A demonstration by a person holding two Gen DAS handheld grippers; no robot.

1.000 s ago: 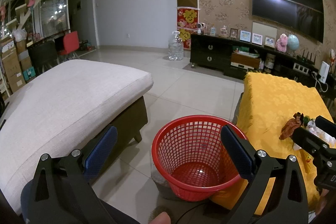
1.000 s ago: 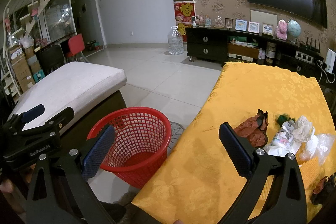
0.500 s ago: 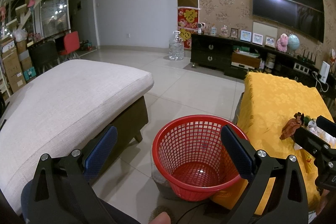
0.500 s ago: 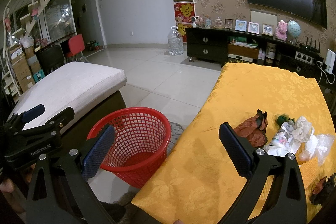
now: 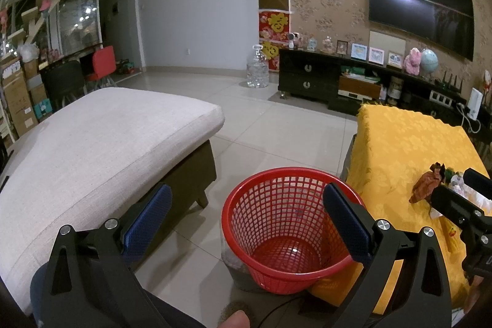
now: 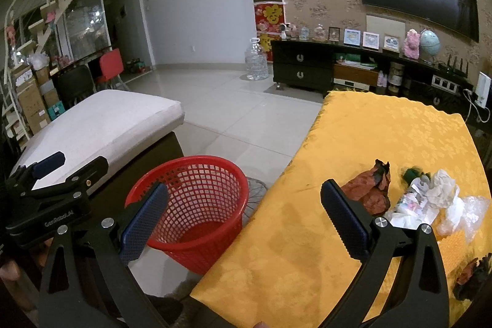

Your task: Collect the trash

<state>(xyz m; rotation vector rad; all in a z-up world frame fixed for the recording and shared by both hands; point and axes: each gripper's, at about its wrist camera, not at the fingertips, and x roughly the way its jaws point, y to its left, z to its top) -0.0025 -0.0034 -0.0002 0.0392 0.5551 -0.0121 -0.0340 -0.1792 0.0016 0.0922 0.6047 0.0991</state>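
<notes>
A red mesh basket (image 5: pixel 289 223) stands empty on the floor beside a table with a yellow cloth (image 6: pixel 384 137); it also shows in the right wrist view (image 6: pixel 196 199). On the cloth lie a crumpled brown wrapper (image 6: pixel 369 189), a green scrap (image 6: pixel 410 174), white crumpled paper and clear plastic (image 6: pixel 436 199), and a dark red scrap (image 6: pixel 470 275) at the right edge. My left gripper (image 5: pixel 246 220) is open and empty above the basket's near side. My right gripper (image 6: pixel 243 214) is open and empty over the table's left edge, left of the trash.
A grey cushioned sofa (image 5: pixel 92 143) stands left of the basket. A tiled floor (image 5: pixel 276 125) leads to a dark TV cabinet (image 5: pixel 338 79) and a water jug (image 5: pixel 257 71). Chairs and boxes (image 5: pixel 61 82) stand at far left.
</notes>
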